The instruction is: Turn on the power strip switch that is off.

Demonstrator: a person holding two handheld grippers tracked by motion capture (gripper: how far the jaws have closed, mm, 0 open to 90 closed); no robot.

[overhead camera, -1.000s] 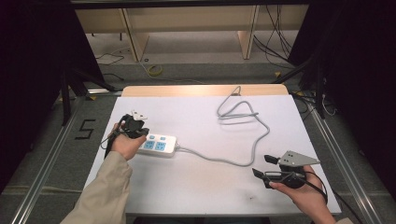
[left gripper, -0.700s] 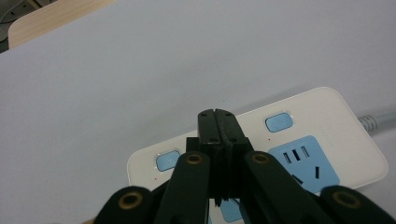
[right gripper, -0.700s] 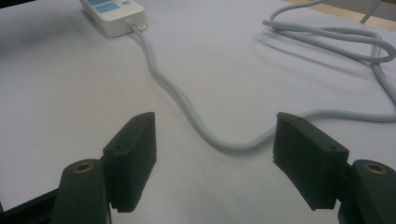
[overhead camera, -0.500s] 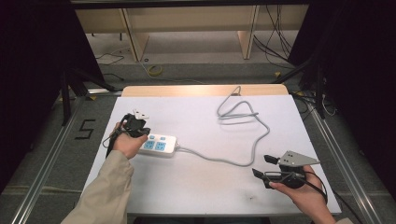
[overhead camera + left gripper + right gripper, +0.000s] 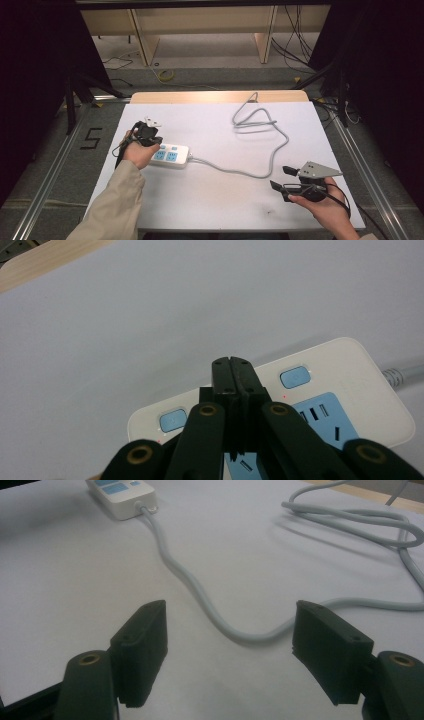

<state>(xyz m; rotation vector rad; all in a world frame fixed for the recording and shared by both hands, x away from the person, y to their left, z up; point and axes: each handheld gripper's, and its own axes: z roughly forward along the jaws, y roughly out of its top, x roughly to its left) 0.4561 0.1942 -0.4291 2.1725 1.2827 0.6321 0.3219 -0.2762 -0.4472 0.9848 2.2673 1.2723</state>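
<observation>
While both hands hold their places exactly as they did a second ago, nothing on the table [image 5: 210, 200] shifts either, so the change to report is that there is none: the work sits at a pause. Nearest the person, well off to the right of the power strip [image 5: 171, 155], the right claw [image 5: 282, 179] hovers low over the white surface with its jaws spread wide and nothing between them. In the right gripper view the grey cable [image 5: 200, 595] runs across the table just beyond its tips, untouched. At the power strip itself, the left claw [image 5: 150, 131] is pressed fully together, its two black tips meeting flat with nothing caught in them. In the left gripper view those closed tips hang over the strip's top face, between two blue switch buttons [image 5: 294, 376] and beside a blue socket panel [image 5: 325, 421]; whether they touch the plastic I cannot tell. Farther from the strip, its cable curls into loose loops [image 5: 255, 120] near the table's far edge. My reading is that the closed left claw is posed as a poker for pressing a switch, and that press looks not yet made.
</observation>
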